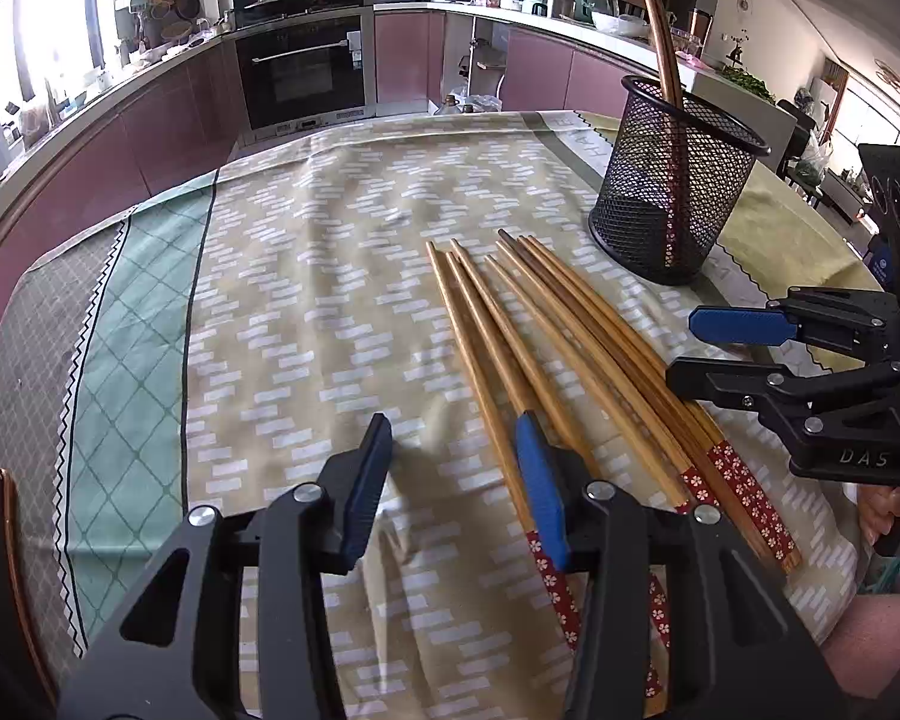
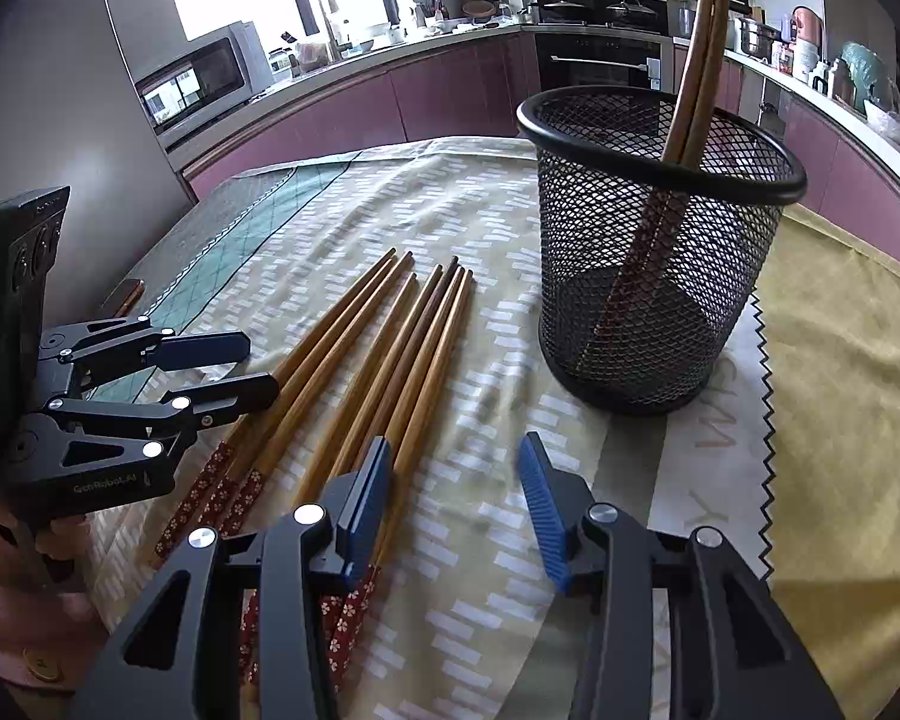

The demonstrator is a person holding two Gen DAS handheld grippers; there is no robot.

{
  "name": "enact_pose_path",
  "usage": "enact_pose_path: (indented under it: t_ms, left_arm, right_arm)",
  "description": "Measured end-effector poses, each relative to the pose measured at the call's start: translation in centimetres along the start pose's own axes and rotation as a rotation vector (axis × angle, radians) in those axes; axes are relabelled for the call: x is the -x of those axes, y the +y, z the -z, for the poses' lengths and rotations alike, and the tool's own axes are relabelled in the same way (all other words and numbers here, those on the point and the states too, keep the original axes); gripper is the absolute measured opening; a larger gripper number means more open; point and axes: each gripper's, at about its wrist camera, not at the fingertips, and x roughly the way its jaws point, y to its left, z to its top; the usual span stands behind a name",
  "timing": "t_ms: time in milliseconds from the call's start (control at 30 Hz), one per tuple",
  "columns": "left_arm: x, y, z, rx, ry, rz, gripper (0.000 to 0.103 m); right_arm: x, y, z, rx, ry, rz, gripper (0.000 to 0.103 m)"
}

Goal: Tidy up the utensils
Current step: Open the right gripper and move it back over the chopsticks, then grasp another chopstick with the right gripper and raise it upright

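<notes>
Several wooden chopsticks (image 1: 546, 330) with red flowered ends lie side by side on the tablecloth; they also show in the right wrist view (image 2: 384, 360). A black mesh holder (image 1: 675, 180) stands upright behind them with two chopsticks (image 1: 663, 42) leaning inside; the holder (image 2: 660, 252) is close ahead in the right wrist view. My left gripper (image 1: 453, 438) is open and empty, its right finger over the leftmost chopsticks. My right gripper (image 2: 456, 462) is open and empty, its left finger over the rightmost chopsticks. Each gripper shows in the other's view: the right gripper (image 1: 684, 348), the left gripper (image 2: 258, 369).
A patterned beige and green tablecloth (image 1: 306, 276) covers the table. A yellow cloth (image 2: 846, 396) lies to the right of the holder. Kitchen counters, an oven (image 1: 300, 72) and a microwave (image 2: 198, 81) stand beyond the table's far edge.
</notes>
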Motion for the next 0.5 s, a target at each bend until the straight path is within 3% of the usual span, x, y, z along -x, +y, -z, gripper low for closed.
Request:
enact_pose_path:
  t_ms: [233,500]
  left_arm:
    - [-0.3,-0.2,-0.4,-0.019,0.006,-0.019,0.034]
    - [-1.1,0.1,-1.2,-0.007,0.026,0.005,0.034]
  right_arm:
    - [-0.2,0.7,-0.4,0.041,0.015,0.041,0.039]
    - [-1.5,1.5,-1.4,0.080,0.040,0.073,0.030]
